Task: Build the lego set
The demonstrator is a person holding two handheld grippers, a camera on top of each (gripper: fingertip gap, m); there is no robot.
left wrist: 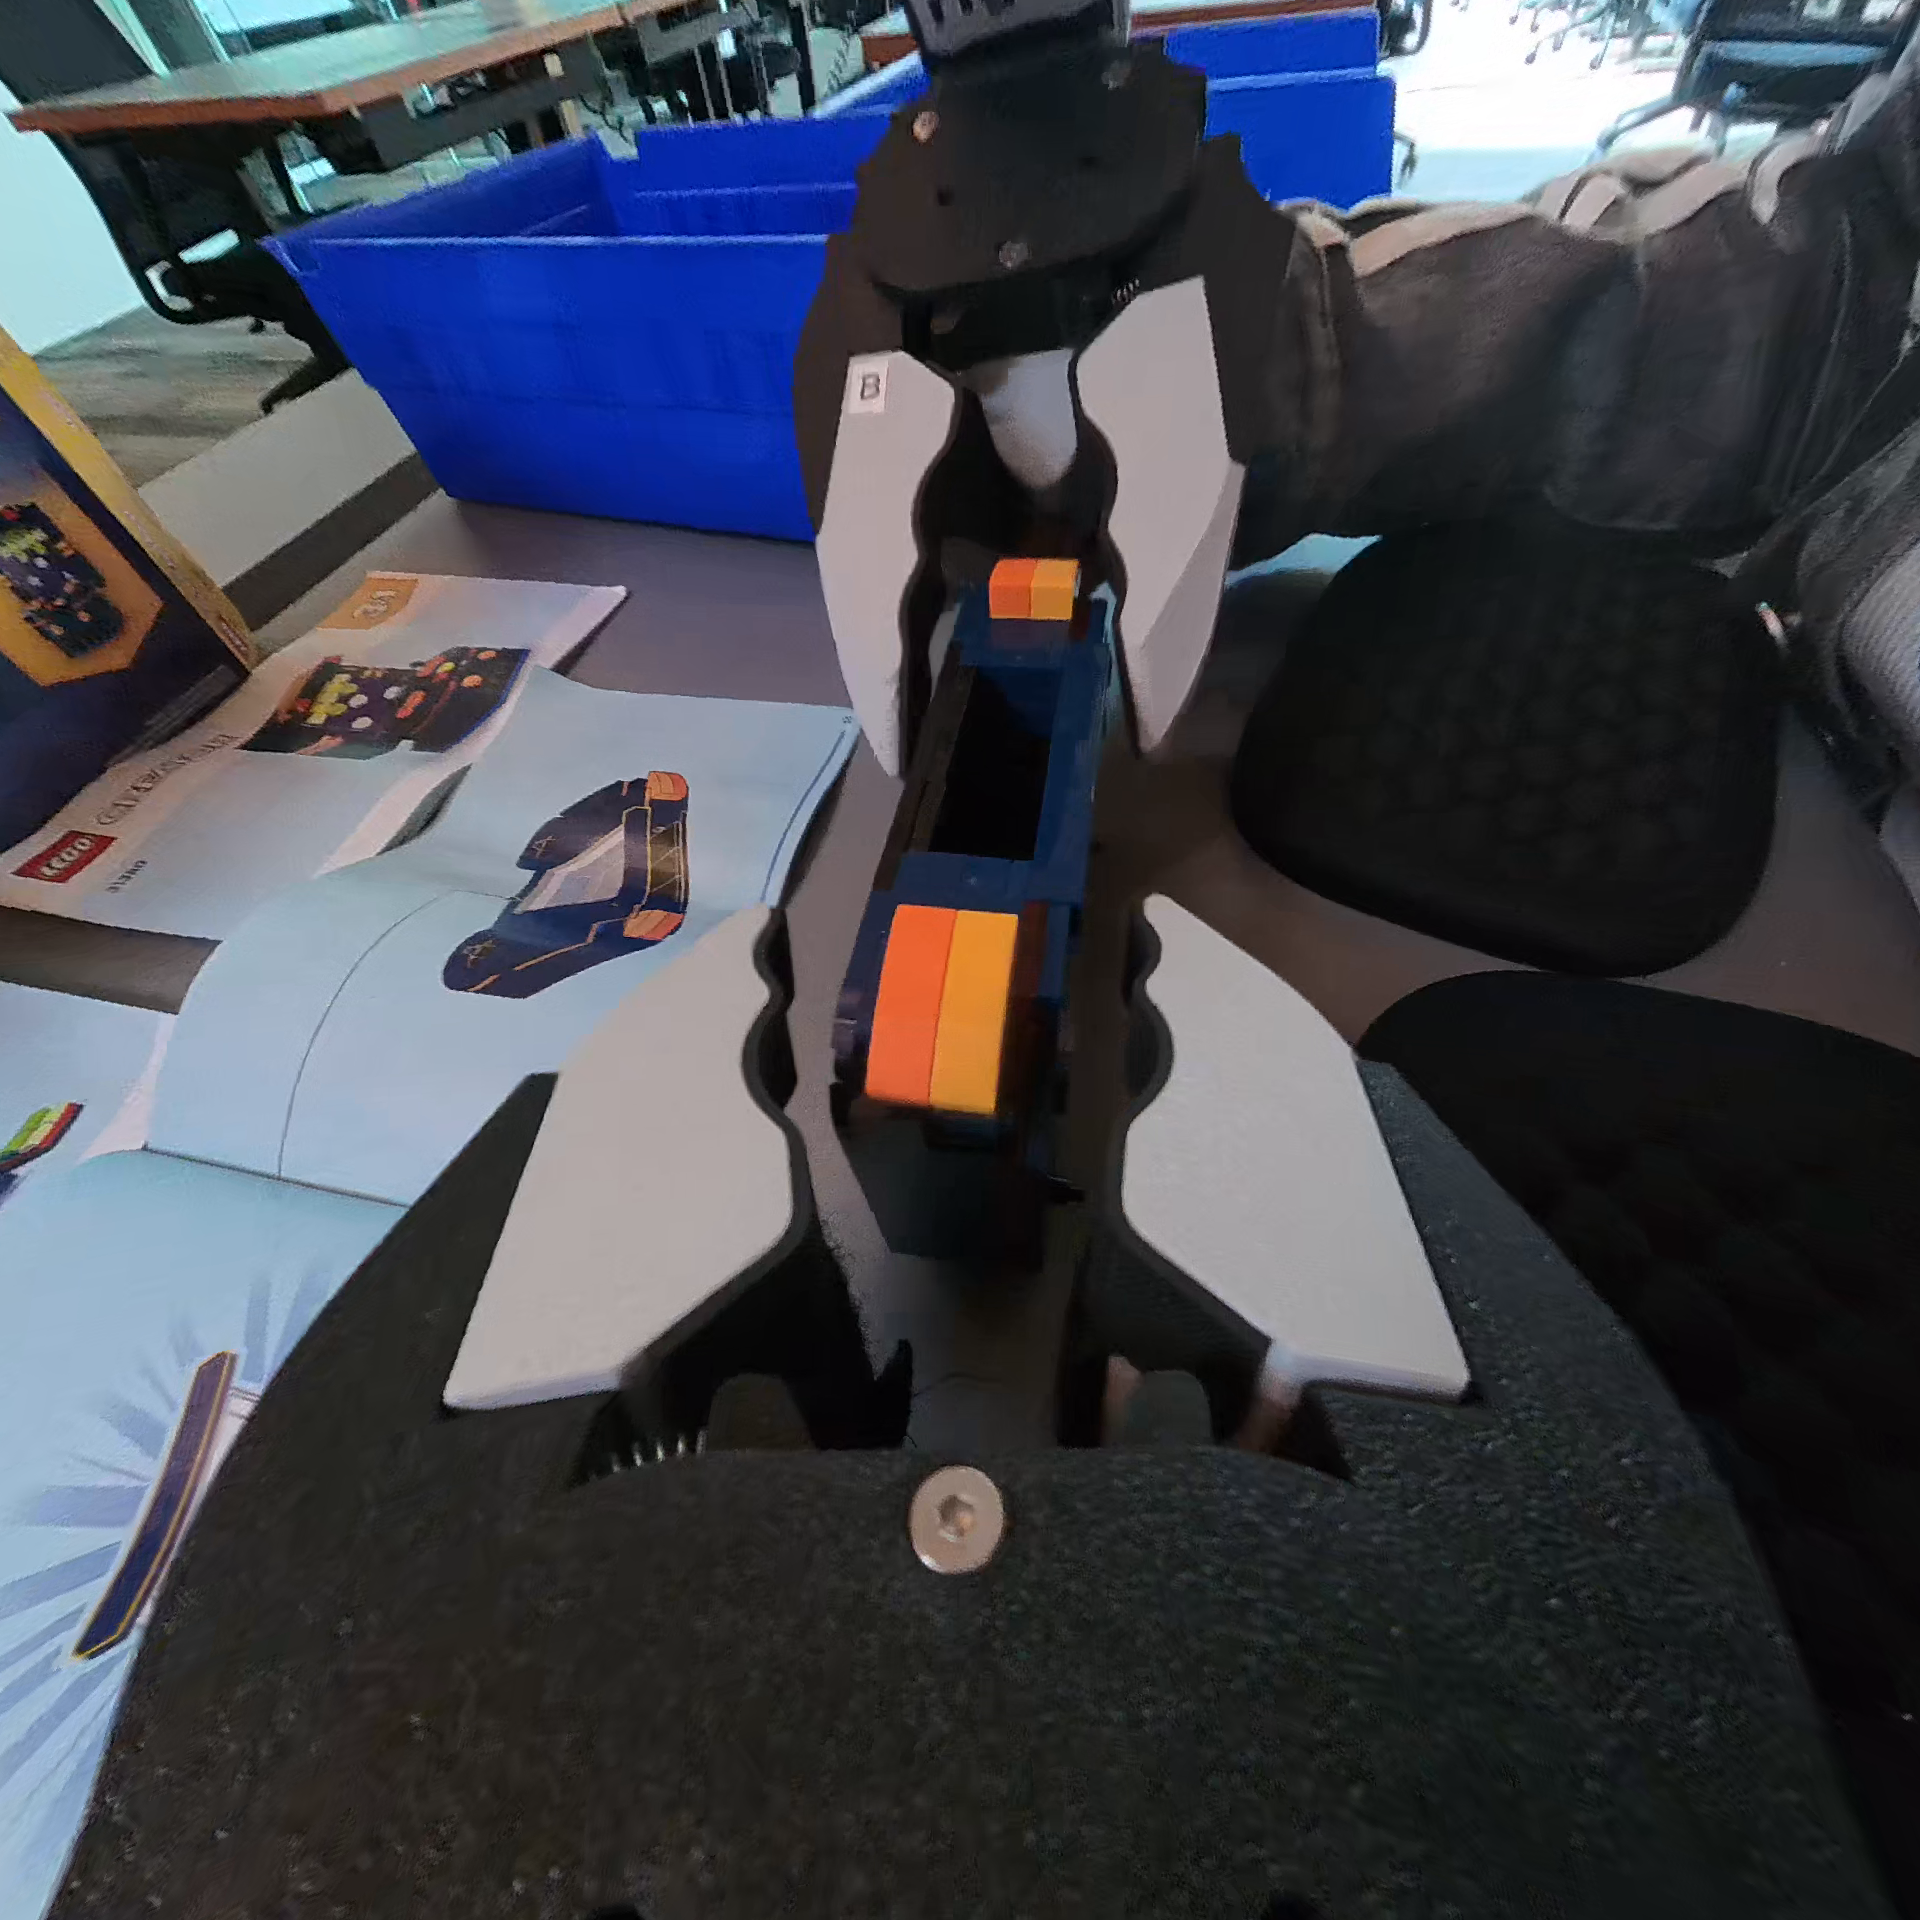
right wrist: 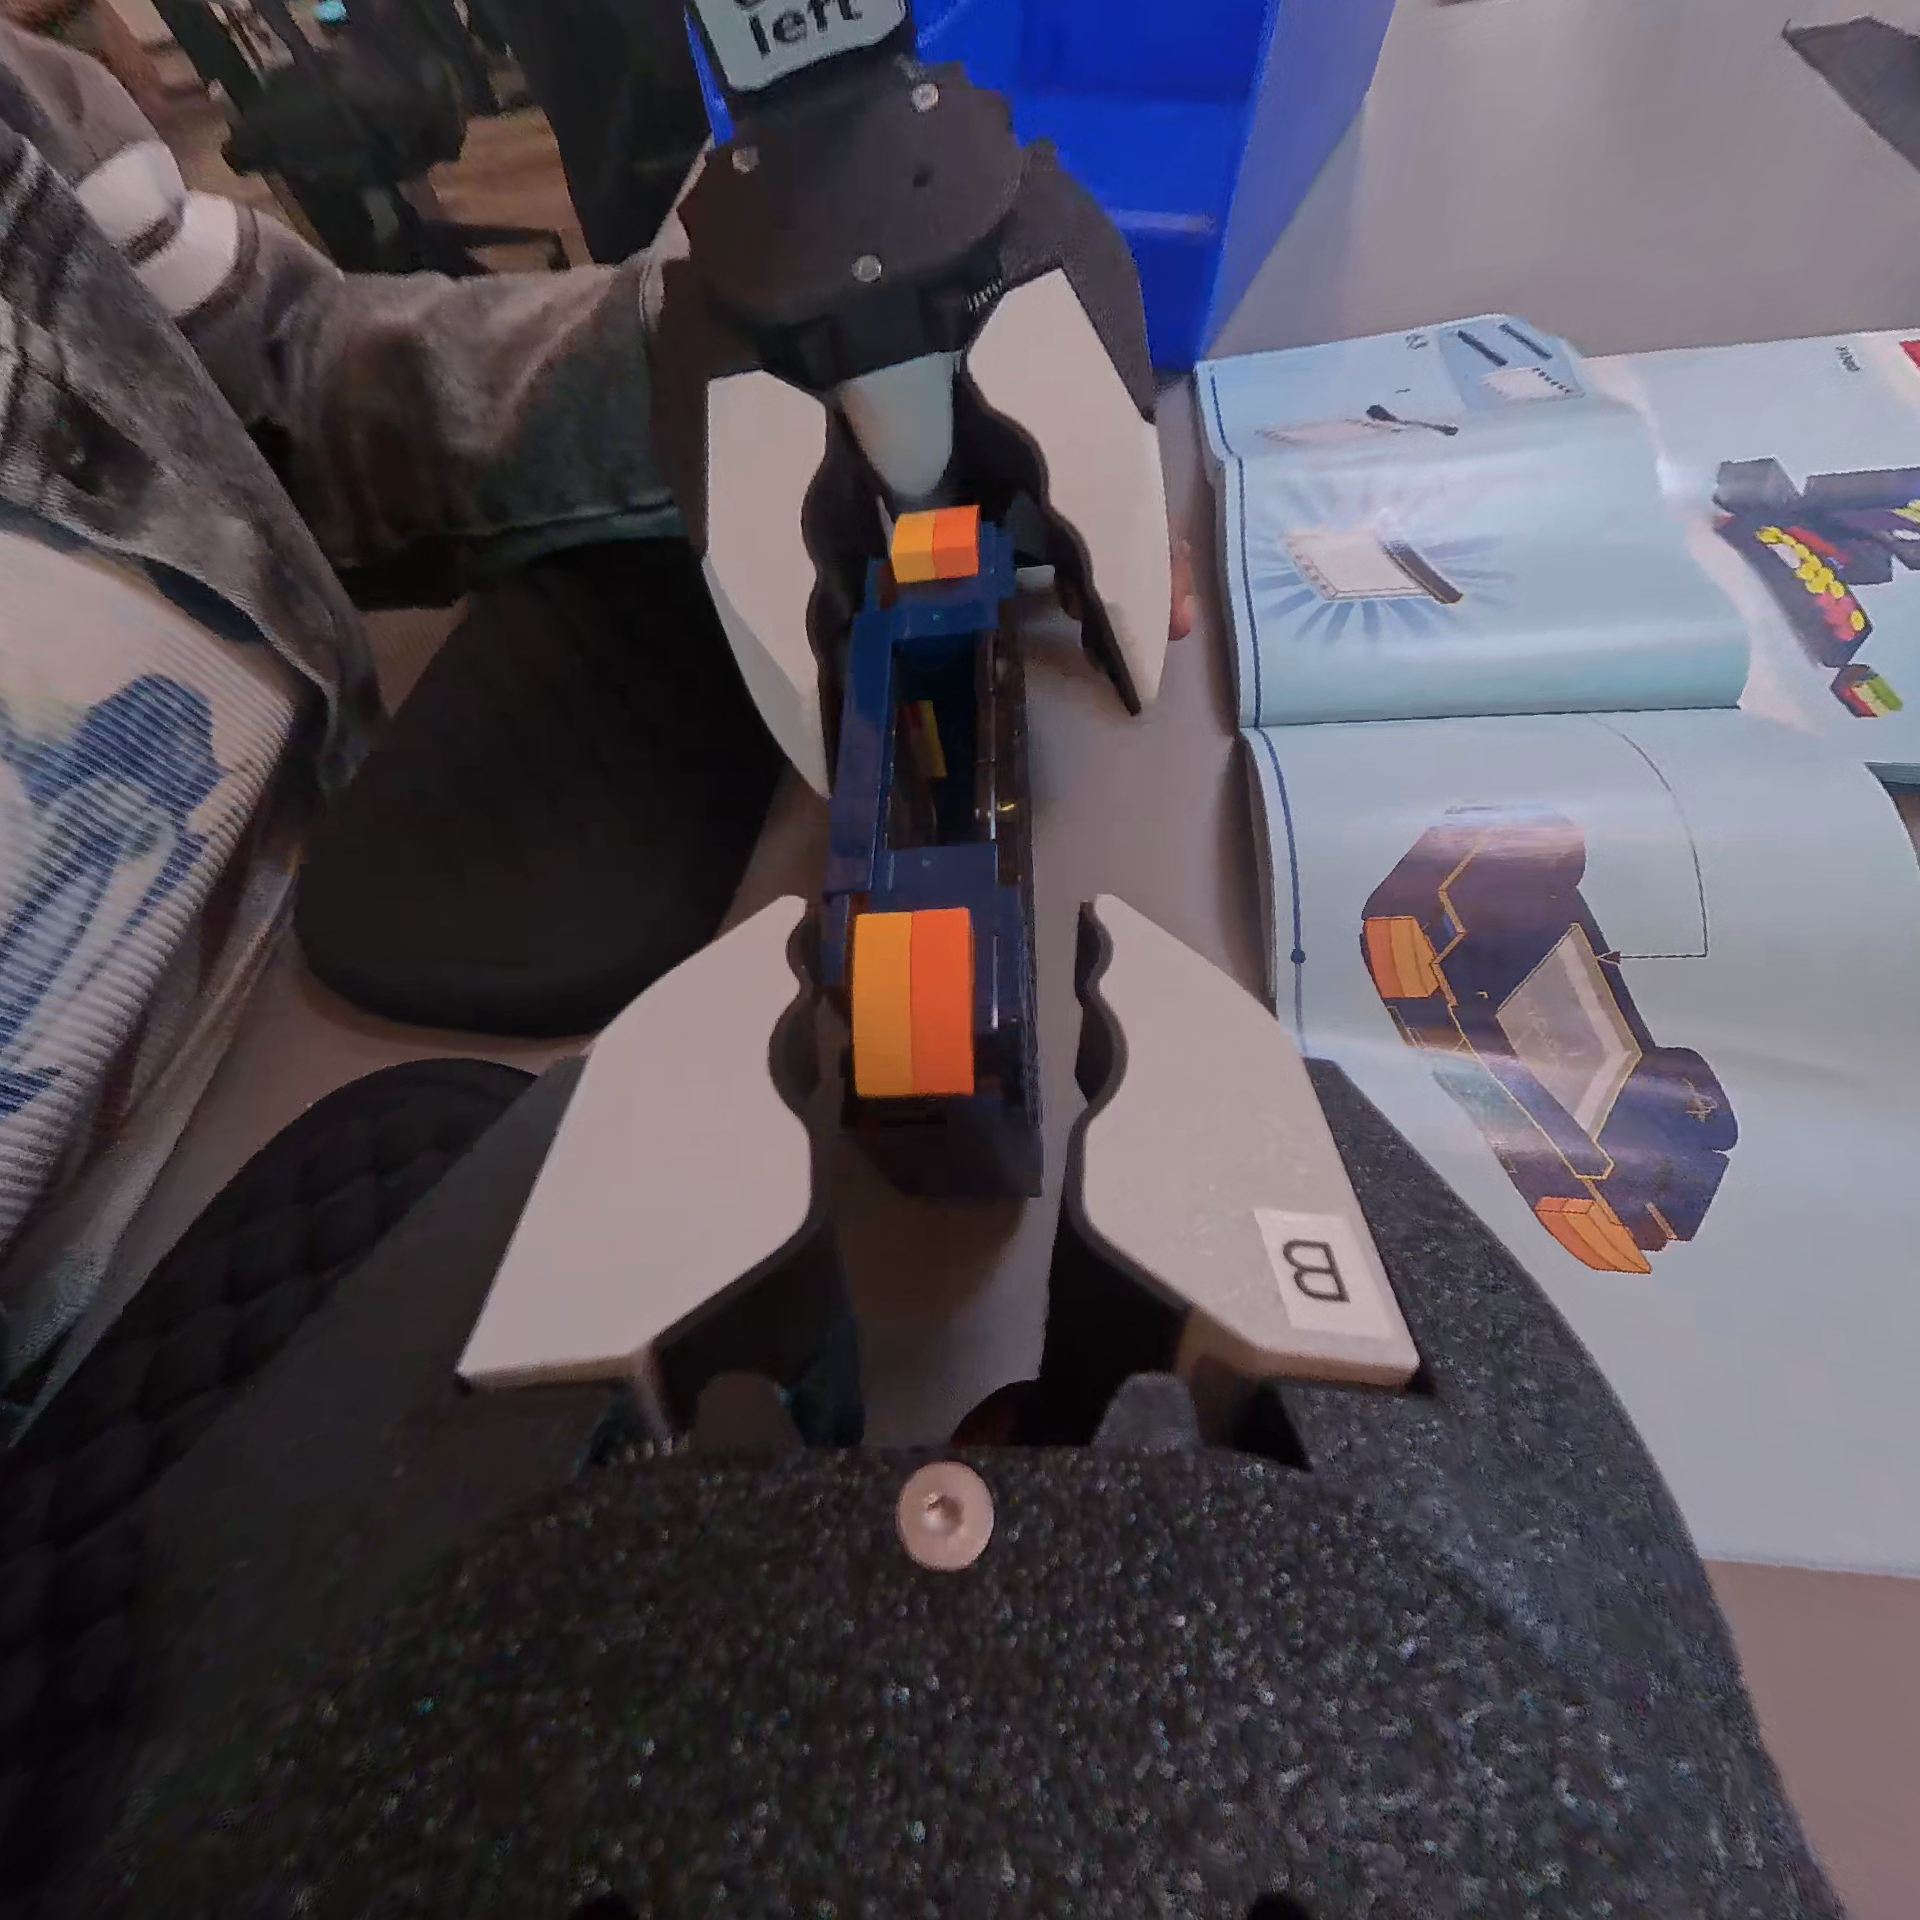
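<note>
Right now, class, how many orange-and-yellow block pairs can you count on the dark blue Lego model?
2: one at the end nearest the left gripper, one at the far end by the right gripper. Others may be hidden underneath the Lego model.

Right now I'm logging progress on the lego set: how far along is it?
Done: a dark blue frame with orange end blocks is assembled, resembling the open instruction booklet's picture. In hand: left gripper and right gripper flank its ends. Left: its middle is open.

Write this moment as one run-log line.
left gripper: open, astride one end | right gripper: open, astride other end | lego build: between both
</note>
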